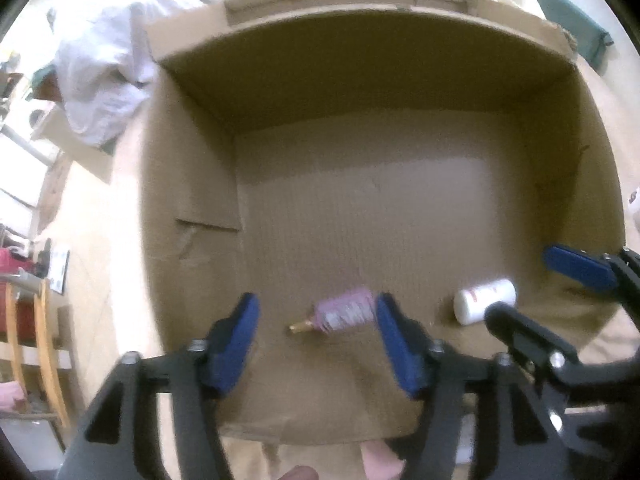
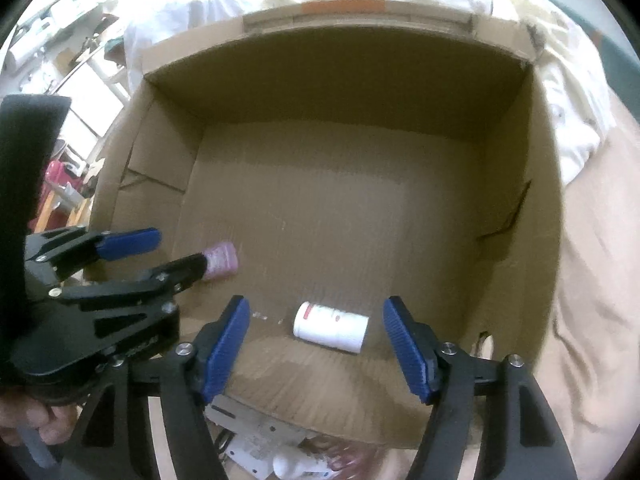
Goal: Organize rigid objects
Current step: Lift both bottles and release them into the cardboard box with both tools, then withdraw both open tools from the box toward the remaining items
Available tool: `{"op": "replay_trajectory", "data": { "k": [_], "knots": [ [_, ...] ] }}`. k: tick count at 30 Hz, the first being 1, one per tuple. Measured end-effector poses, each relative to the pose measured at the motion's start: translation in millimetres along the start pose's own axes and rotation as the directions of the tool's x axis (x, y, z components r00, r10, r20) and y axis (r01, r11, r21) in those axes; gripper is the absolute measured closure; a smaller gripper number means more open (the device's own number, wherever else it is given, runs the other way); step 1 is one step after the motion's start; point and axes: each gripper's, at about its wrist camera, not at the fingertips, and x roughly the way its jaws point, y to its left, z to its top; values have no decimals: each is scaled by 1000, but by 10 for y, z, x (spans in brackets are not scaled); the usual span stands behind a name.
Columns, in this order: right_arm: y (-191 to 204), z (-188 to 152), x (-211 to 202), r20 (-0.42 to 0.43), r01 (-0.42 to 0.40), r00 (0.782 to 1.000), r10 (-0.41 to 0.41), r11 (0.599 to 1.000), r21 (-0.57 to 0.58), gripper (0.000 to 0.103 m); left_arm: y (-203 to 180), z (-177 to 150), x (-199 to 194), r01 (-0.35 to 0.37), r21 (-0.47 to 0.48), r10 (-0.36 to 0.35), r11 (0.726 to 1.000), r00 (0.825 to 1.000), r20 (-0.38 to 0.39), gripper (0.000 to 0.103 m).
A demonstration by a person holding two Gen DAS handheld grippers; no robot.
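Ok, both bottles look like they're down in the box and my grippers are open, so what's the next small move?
Probably lift both grippers straight up and out. The pink bottle and white bottle lie on the cardboard box floor, and the left gripper and right gripper are open, gripping nothing.

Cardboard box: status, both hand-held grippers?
Left hand-held gripper open, right open, both empty. Pink bottle and white bottle lying in cardboard box. Nothing obstructing.

Left gripper (image 1: 316, 340): black plastic linkage frame with triangular cut-outs, silver screw heads at joints, ribbed blue finger pads (image 1: 236, 346). Right gripper (image 2: 316, 346): same build. Hand (image 2: 38, 422) on the black handle: bare skin.
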Motion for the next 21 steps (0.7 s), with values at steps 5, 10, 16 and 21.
{"op": "replay_trajectory", "data": {
  "k": [5, 10, 16, 21],
  "knots": [
    [-25, 17, -24, 16, -12, 1000, 12, 1000, 15, 22, 94, 28, -29, 27, -47, -27, 999, 1000, 4, 31],
    [-84, 46, -293, 130, 3, 992, -8, 999, 39, 0, 257, 125, -94, 123, -103, -127, 987, 991, -29, 18],
    [-208, 111, -384, 171, -12, 985, -4, 995, 97, 0, 182, 81, -135, 107, -83, -109, 991, 994, -24, 14],
    [-184, 105, -387, 176, 1, 984, -17, 996, 91, 0, 142, 29, -166, 104, -78, -105, 992, 994, -15, 14]
  ]
}}
